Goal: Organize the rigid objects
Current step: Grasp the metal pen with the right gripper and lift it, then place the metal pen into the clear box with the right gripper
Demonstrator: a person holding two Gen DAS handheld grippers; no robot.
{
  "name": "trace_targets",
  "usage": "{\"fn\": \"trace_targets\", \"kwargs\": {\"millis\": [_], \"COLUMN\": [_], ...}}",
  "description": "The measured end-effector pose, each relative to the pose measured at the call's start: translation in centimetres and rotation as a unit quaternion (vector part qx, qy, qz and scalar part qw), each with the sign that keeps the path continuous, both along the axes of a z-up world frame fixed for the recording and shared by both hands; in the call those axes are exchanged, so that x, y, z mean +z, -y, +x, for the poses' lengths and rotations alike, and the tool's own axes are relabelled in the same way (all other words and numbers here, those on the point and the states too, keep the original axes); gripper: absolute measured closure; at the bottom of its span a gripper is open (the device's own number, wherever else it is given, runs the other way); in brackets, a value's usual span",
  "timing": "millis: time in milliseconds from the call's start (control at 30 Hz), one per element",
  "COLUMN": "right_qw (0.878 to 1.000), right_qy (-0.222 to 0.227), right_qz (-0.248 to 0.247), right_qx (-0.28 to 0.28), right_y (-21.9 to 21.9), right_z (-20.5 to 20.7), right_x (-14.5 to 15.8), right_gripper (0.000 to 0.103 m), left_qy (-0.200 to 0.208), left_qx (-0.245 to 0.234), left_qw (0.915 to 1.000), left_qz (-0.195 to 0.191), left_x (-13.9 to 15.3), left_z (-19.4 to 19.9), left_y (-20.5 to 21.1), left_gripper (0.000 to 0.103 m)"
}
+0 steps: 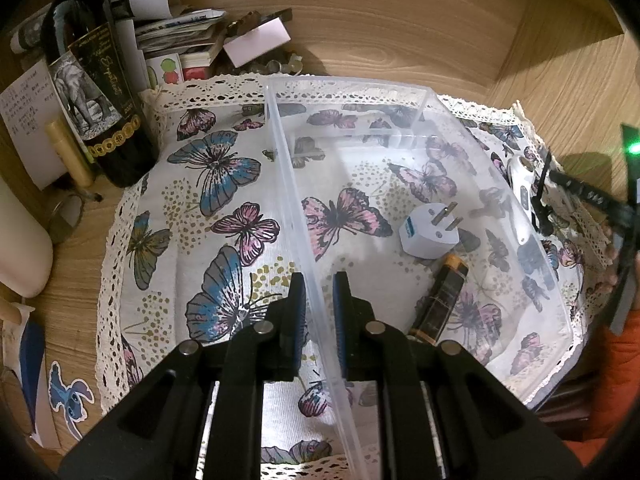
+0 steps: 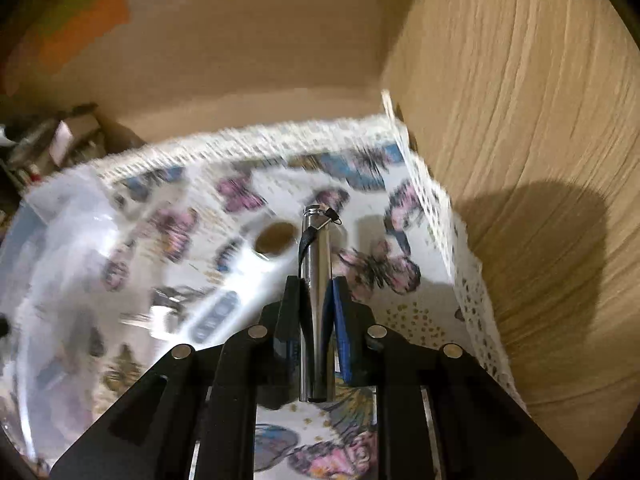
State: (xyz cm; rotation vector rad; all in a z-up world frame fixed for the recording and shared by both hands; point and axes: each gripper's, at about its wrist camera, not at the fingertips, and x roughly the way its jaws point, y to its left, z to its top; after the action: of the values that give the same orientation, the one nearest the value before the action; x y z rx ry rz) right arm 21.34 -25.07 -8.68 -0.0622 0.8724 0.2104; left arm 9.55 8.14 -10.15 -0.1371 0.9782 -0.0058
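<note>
The metal cylinder point(image 2: 318, 280), a slim chrome tube with a short black strap looped at its far cap, sits clamped in the right tongs point(image 2: 316, 284), its long axis running straight along the line the fingers point, so the capped end juts out ahead and the plain end reaches back between the arms. It hangs above the butterfly cloth point(image 2: 400, 312), outside the clear plastic bin point(image 2: 60, 248), which lies to the left of these tongs in the right wrist view; any drop into the bin, I judge, calls for a carry leftward over its near wall, with the tube's length kept along the bin's long side so it clears the rim. The surroundings are smeared in that view, so finer detail is lost. The left tongs point(image 1: 320, 292) are clenched on the bin's left wall point(image 1: 296, 184), one pad inside and one outside, pinning it to the counter point(image 1: 80, 264). Inside the bin lie a white plug adapter point(image 1: 430, 232), prongs up, and just beside it a black and gold battery point(image 1: 440, 300). The right hand is plainly the nearer one for the placing. A dark wine bottle point(image 1: 92, 92) stands well apart at the cloth's far left corner.
</note>
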Motion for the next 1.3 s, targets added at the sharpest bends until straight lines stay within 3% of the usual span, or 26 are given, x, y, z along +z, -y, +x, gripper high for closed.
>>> {"fn": "trace_targets", "kwargs": {"millis": [300,533,867,1100,1300], "right_qw": [0.995,0.981,0.969,0.968,0.967], "right_qy": [0.062,0.076,0.037,0.007,0.01], "right_qz": [0.035,0.071,0.039,0.01,0.01], "right_qx": [0.076,0.165,0.242,0.25,0.253], "right_y": [-4.9,-10.3,-16.9,-18.1,-18.0], "right_z": [-3.0,-4.9,-5.4,-5.1,-5.7], "right_x": [5.3,6.7,3.5,1.5,1.8], "right_gripper": [0.089,0.089,0.089,0.088,0.088], "left_qy": [0.0,0.0,0.001,0.002,0.001], "left_qx": [0.0,-0.003,-0.004,-0.005,-0.006], "left_qw": [1.0,1.0,1.0,1.0,1.0], "left_qz": [0.0,0.002,-0.001,-0.003,-0.002], "left_x": [0.0,-0.1,0.0,0.0,0.0], "left_z": [0.1,0.1,0.1,0.0,0.0], "left_y": [0.0,-0.1,-0.2,-0.2,-0.2], "left_gripper": [0.09,0.09,0.089,0.089,0.089]}}
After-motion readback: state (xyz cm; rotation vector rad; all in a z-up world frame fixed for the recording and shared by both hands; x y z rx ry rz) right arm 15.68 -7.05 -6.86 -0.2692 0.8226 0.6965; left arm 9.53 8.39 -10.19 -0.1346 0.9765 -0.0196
